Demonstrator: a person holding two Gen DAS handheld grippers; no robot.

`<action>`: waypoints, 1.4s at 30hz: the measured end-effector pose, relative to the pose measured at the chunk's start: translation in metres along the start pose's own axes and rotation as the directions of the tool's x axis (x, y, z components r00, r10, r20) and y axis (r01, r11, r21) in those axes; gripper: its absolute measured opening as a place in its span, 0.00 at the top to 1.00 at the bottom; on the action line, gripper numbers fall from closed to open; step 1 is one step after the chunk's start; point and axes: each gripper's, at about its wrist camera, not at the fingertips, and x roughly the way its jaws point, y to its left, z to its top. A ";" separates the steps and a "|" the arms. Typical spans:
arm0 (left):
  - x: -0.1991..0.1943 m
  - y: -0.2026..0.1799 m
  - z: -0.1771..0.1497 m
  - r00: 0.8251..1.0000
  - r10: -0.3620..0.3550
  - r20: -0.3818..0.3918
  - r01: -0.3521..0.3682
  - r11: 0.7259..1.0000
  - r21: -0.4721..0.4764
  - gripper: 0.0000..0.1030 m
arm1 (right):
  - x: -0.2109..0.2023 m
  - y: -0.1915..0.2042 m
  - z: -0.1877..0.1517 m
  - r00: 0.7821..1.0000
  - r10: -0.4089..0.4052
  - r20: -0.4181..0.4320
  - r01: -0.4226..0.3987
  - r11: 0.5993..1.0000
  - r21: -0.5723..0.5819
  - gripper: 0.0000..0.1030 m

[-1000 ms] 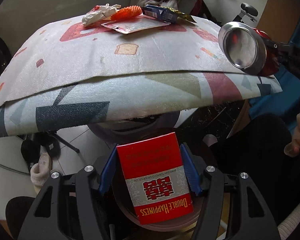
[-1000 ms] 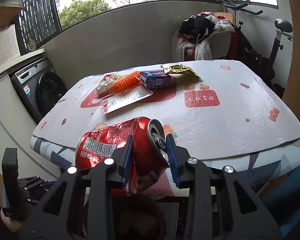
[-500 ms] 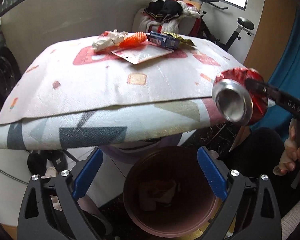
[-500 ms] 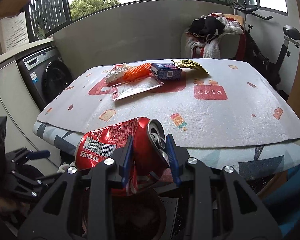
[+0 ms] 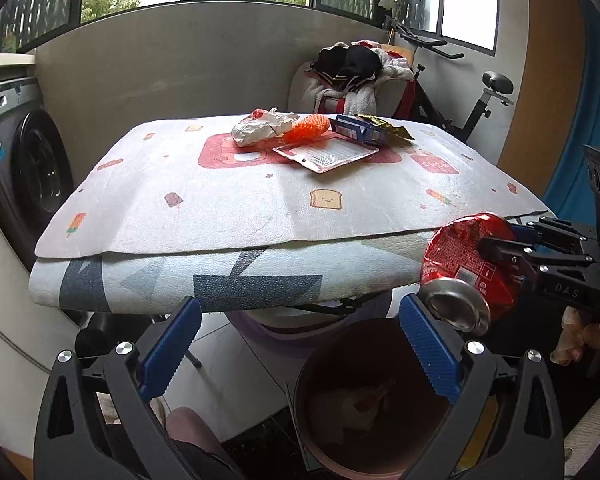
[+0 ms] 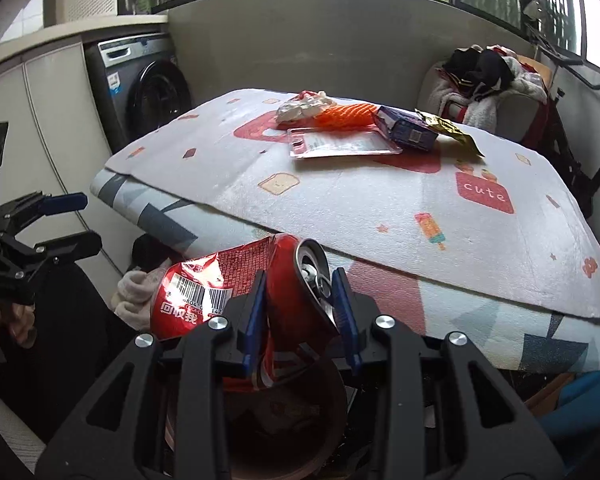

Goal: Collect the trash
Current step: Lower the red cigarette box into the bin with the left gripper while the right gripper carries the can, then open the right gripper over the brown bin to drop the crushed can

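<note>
Dropping looks like the step in hand: the right gripper (image 6: 300, 312) pinches a crushed red can (image 6: 240, 288) of thin, creased metal directly over the round brown bin (image 5: 380, 404); next its jaws need only part. The left gripper (image 5: 300, 344), jaws just spread wide with nothing between them, hangs beside it. Beyond, crinkly wrappers (image 5: 264, 128) and a small blue box (image 5: 356, 128) wait on the soft, printed table cover (image 5: 220, 208).
</note>
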 end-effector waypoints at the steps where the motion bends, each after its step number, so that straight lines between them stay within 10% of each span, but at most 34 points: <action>1: 0.001 0.003 -0.001 1.000 0.001 -0.002 -0.002 1.000 -0.014 0.06 | 0.002 0.004 -0.001 1.000 0.001 -0.009 -0.001 1.000 -0.017 0.66; 19: 0.011 0.023 -0.005 0.999 0.017 -0.040 -0.022 0.993 -0.116 0.06 | 0.016 0.015 -0.004 0.998 -0.018 -0.061 0.014 0.997 -0.073 0.65; 24: 0.012 0.024 -0.005 0.999 0.018 -0.042 -0.023 0.993 -0.120 0.06 | 0.015 0.011 -0.003 0.996 -0.076 -0.042 0.074 0.996 -0.059 0.11; 42: 0.014 0.026 -0.004 0.998 0.023 -0.052 -0.030 0.992 -0.126 0.06 | 0.022 -0.012 -0.004 0.990 -0.116 -0.080 0.121 0.991 0.053 0.06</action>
